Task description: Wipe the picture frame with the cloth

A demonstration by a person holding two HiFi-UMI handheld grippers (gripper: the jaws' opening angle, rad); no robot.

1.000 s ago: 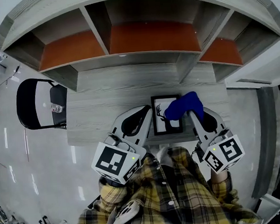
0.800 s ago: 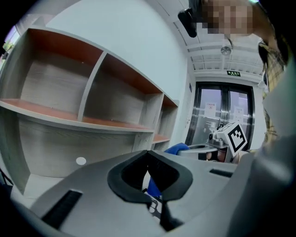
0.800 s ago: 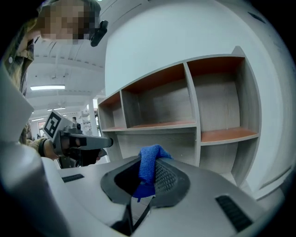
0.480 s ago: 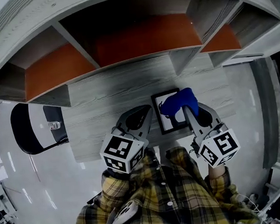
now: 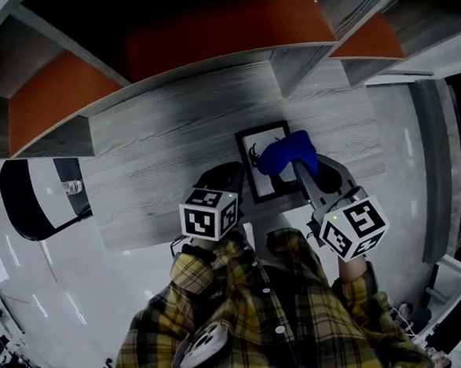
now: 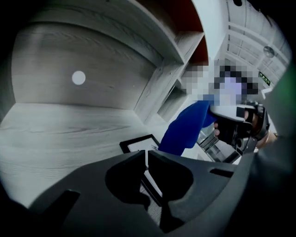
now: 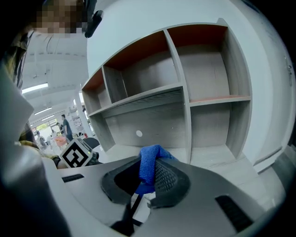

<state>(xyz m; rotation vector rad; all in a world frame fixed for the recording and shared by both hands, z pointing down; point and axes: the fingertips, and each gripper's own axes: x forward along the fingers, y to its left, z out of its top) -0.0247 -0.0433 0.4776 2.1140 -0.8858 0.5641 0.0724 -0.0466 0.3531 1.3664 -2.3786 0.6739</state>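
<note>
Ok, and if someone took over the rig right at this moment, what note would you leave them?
Left gripper: jaws all but together with nothing between them, beside the left edge of the frame.
Right gripper: shut on the cloth, which hangs over the frame's right side; whether it touches the frame is not clear.
The frame lies flat on the desk, near the front edge.
Done: the cloth is in the gripper and at the frame. How much is already wiped cannot be told.
Left: wipe across the whole frame, probably with the left gripper steadying it.
</note>
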